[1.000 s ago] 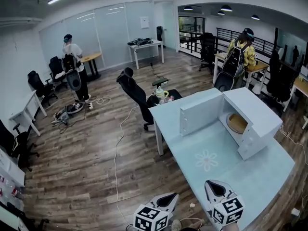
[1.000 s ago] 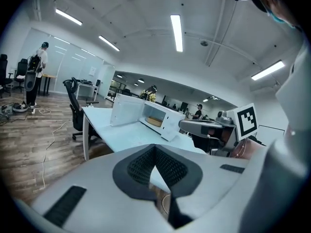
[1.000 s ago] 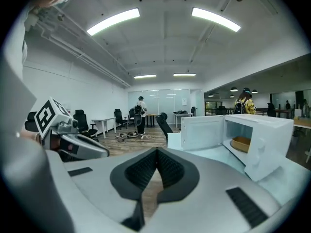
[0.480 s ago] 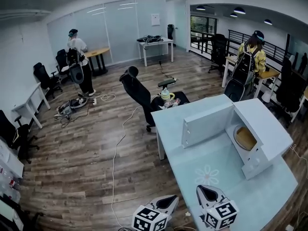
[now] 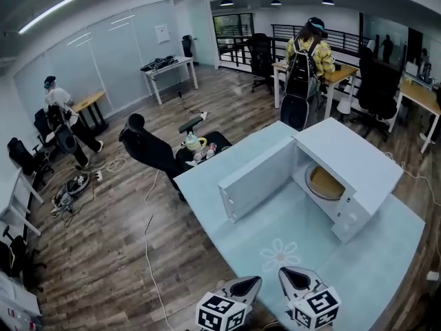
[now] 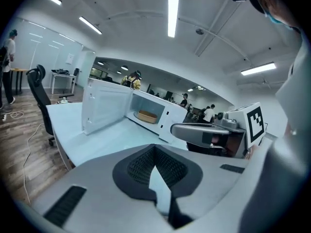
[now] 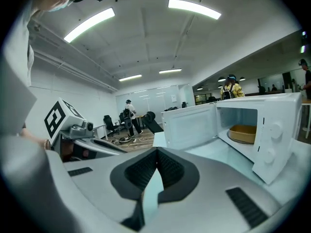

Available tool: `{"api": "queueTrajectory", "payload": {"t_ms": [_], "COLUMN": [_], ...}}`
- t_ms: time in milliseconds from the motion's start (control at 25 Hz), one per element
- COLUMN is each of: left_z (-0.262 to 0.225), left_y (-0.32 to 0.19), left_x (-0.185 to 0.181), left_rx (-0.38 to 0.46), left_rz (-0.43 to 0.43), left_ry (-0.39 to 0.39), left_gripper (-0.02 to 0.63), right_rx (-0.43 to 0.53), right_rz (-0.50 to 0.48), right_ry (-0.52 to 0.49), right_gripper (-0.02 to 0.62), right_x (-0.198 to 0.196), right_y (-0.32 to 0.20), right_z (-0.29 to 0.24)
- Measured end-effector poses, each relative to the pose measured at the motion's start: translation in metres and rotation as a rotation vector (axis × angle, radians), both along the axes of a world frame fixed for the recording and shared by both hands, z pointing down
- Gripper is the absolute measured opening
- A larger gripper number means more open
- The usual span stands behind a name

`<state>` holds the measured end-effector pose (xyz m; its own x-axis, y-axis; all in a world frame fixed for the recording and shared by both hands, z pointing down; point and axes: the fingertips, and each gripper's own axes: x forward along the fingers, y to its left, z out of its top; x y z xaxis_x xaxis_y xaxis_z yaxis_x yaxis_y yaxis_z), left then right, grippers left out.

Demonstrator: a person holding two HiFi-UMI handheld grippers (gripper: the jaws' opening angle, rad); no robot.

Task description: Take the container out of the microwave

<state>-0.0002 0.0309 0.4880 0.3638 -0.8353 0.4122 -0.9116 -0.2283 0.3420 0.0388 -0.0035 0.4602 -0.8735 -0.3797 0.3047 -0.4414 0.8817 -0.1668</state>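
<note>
A white microwave [image 5: 358, 161] stands on the pale blue table [image 5: 227, 212], its door [image 5: 258, 178] swung open to the left. Inside it sits a shallow tan container [image 5: 325, 183], which also shows in the left gripper view [image 6: 146, 115] and in the right gripper view [image 7: 244, 132]. Both grippers hang low at the table's near edge, well short of the microwave. The left gripper [image 5: 251, 281] [image 6: 155, 149] has its jaws together and holds nothing. The right gripper [image 5: 286, 274] [image 7: 157, 152] is shut and empty too.
A person with a backpack [image 5: 306, 61] stands at a desk just behind the table. A black office chair [image 5: 148, 150] and a stool with small items [image 5: 196, 143] sit off the table's far left corner. A cable [image 5: 148, 254] runs along the wooden floor.
The head view has swung, so the microwave now sits nearer the middle with its opening more in sight. Both grippers stay at the bottom edge, still shut.
</note>
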Motion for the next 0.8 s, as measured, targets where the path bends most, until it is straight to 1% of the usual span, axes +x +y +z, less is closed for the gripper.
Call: {"api": "queueTrajectory", "payload": {"t_ms": [120, 160, 280, 360, 400, 600, 720, 800], "left_z": [0.012, 0.011, -0.006, -0.014, -0.017, -0.018, -0.024, -0.025], "left_y": [-0.026, -0.036, -0.075, -0.095, -0.103, -0.138, -0.156, -0.167], "left_x": [0.0, 0.0, -0.013, -0.027, -0.035, -0.075, -0.103, -0.114], "left_rx": [-0.035, -0.031, 0.014, 0.014, 0.013, 0.031, 0.043, 0.064], "left_rz": [0.106, 0.141, 0.243, 0.302, 0.326, 0.378, 0.368, 0.373], "left_ry": [-0.005, -0.002, -0.012, -0.029, -0.034, -0.048, -0.063, -0.063], "left_gripper": [0.005, 0.005, 0.005, 0.005, 0.005, 0.005, 0.005, 0.005], "right_rx": [-0.005, -0.004, -0.008, -0.022, -0.024, -0.012, -0.006, -0.001], "right_rz": [0.048, 0.077, 0.215, 0.298, 0.323, 0.419, 0.483, 0.52], "right_ry": [0.018, 0.031, 0.017, 0.006, 0.008, 0.043, 0.028, 0.019], "right_gripper": [0.009, 0.01, 0.009, 0.009, 0.009, 0.009, 0.009, 0.01], "right_x": [-0.002, -0.003, -0.007, -0.011, -0.015, -0.035, -0.044, -0.05], "right_y": [-0.01, -0.016, -0.049, -0.064, -0.068, -0.086, -0.093, -0.097], "right_z": [0.009, 0.011, 0.003, -0.002, -0.003, 0.002, -0.003, -0.006]}}
